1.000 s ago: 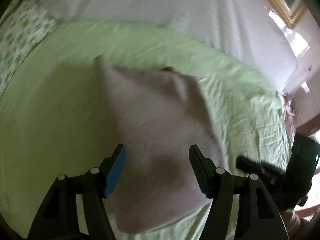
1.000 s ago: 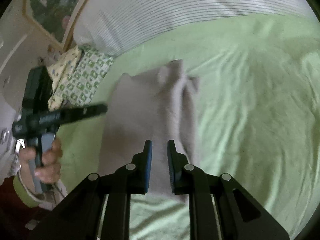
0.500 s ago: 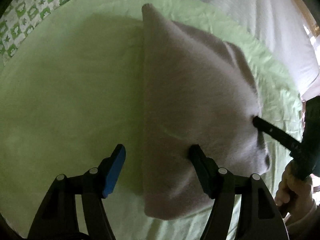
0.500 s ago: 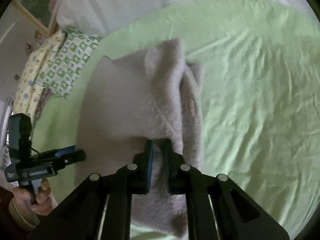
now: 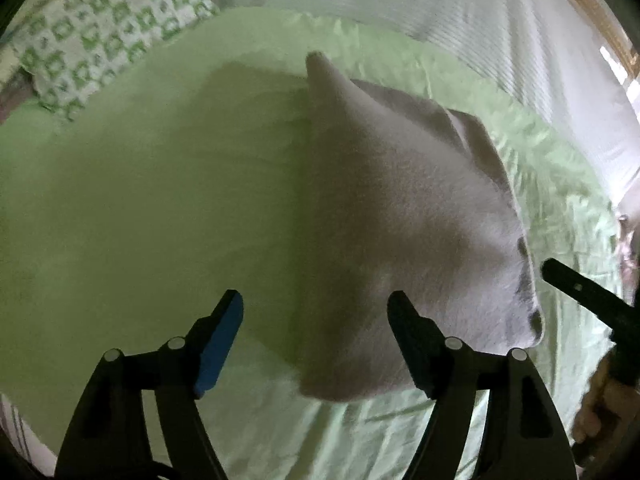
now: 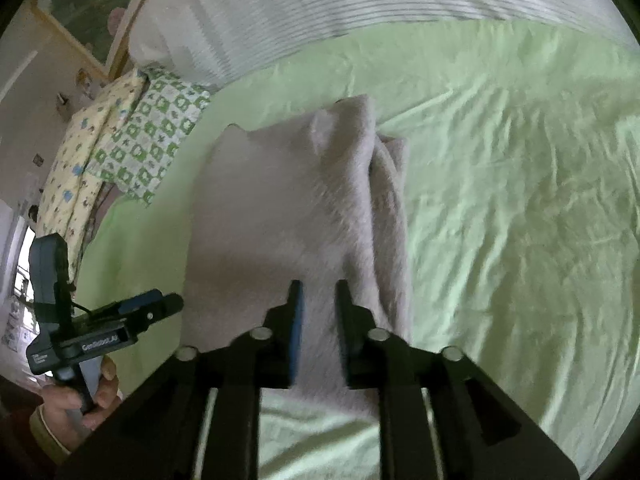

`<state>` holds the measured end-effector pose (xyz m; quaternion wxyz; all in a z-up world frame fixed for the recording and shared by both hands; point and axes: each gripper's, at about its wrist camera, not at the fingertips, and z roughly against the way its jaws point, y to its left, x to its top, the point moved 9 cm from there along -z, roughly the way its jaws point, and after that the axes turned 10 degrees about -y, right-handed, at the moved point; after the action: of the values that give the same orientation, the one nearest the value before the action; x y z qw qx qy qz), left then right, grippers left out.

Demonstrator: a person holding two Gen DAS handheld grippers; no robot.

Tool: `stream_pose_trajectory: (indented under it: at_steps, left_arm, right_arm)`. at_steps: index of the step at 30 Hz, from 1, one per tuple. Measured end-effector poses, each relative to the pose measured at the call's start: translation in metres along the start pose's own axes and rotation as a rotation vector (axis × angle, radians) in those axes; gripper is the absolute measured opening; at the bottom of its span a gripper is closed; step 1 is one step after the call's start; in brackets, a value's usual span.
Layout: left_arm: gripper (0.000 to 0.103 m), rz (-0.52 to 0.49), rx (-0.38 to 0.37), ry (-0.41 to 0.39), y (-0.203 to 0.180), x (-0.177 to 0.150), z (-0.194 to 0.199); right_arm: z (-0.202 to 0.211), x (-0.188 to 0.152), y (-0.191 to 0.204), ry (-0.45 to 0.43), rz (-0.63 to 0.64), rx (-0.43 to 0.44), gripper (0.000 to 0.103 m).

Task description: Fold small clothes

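Observation:
A pale pinkish-grey fleecy garment [image 5: 408, 216] lies folded on the light green bed sheet [image 5: 140, 208]; it also shows in the right wrist view [image 6: 288, 216], with a folded ridge along its right side. My left gripper [image 5: 316, 312] is open and empty, above the garment's near left edge. My right gripper [image 6: 319, 304] has its jaws partly parted around the garment's near edge; the cloth sits between them and looks loosely held. The right gripper's tip [image 5: 576, 288] shows beside the garment's right edge. The left gripper [image 6: 120, 316] shows at the garment's left.
A white striped duvet [image 6: 360, 4] lies across the far side of the bed. A green-checked pillow [image 6: 152, 132] and a yellow patterned one [image 6: 84, 160] lie at the far left. The green sheet [image 6: 520, 200] stretches to the right of the garment.
The right gripper's jaws have opened wider on the garment's near edge. The left gripper, still open, has pulled back a little. The garment has settled flatter on the sheet.

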<state>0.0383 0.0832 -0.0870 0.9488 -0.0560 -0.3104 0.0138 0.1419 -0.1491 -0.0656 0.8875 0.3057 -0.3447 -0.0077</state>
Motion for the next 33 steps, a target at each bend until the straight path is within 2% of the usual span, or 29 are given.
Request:
stream_pose_trajectory:
  at_steps: [1, 2, 11, 16, 20, 24, 26, 33]
  left_arm:
    - [0.075, -0.009, 0.008, -0.01, -0.001, -0.002, 0.005]
    - [0.075, -0.016, 0.017, -0.016, -0.003, -0.005, 0.009]
    - [0.076, -0.011, 0.062, -0.024, 0.003, -0.048, 0.041]
    - [0.076, 0.012, 0.063, -0.023, 0.012, -0.064, 0.054]
    - [0.076, -0.001, 0.061, -0.061, 0.01, -0.067, 0.069]
    - [0.077, -0.055, 0.068, -0.122, 0.012, -0.061, 0.078]
    - [0.077, -0.073, 0.058, -0.145, 0.012, -0.059, 0.08]
    - [0.08, -0.098, -0.027, -0.144, 0.009, -0.062, 0.082]
  right_arm:
    - [0.005, -0.003, 0.002, -0.008, 0.009, -0.004, 0.043]
    - [0.01, -0.006, 0.004, -0.015, 0.015, -0.005, 0.046]
    - [0.042, -0.042, 0.019, -0.032, 0.055, 0.005, 0.05]
    - [0.049, -0.067, 0.02, -0.018, 0.049, 0.012, 0.052]
    - [0.053, -0.082, 0.028, -0.007, 0.064, 0.009, 0.052]
    - [0.058, -0.085, 0.036, -0.022, 0.083, -0.003, 0.054]
    - [0.059, -0.083, 0.04, -0.037, 0.102, -0.022, 0.056]
    - [0.07, -0.087, 0.053, -0.091, 0.12, -0.107, 0.062]
